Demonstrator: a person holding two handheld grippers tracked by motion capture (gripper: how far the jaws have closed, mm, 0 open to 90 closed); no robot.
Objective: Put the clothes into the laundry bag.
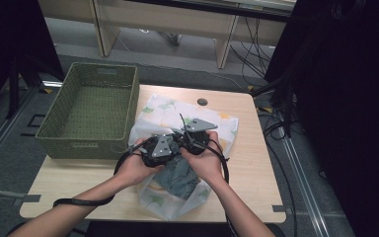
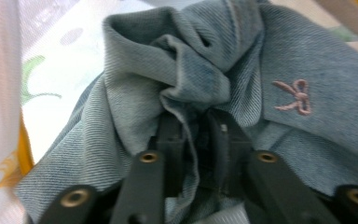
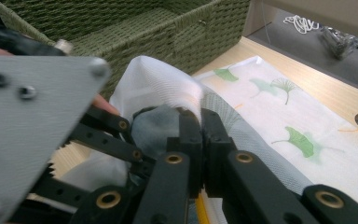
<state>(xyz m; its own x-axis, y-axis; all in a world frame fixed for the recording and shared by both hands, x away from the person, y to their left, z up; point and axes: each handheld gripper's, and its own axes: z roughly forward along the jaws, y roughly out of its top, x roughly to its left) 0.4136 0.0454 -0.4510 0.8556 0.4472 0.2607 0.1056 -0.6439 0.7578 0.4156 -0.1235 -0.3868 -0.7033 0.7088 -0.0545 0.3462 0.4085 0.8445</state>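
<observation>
Half done: I'm packing the denim garment (image 2: pixel 303 60) into the mesh bag (image 1: pixel 217 126); left tongs (image 2: pixel 196 128) loosening around denim, right tongs (image 3: pixel 200 121) pinching the bag's edge; basket (image 1: pixel 59 126) waiting empty.

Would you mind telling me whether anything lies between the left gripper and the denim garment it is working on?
Nothing visible does. The left gripper already has a fold of the denim garment between its fingers, inside the white leaf-print bag.

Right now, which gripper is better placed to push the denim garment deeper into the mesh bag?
Left gripper: its jaws straddle a fold of the denim garment. The right gripper is pinching the mesh bag edge.
</observation>
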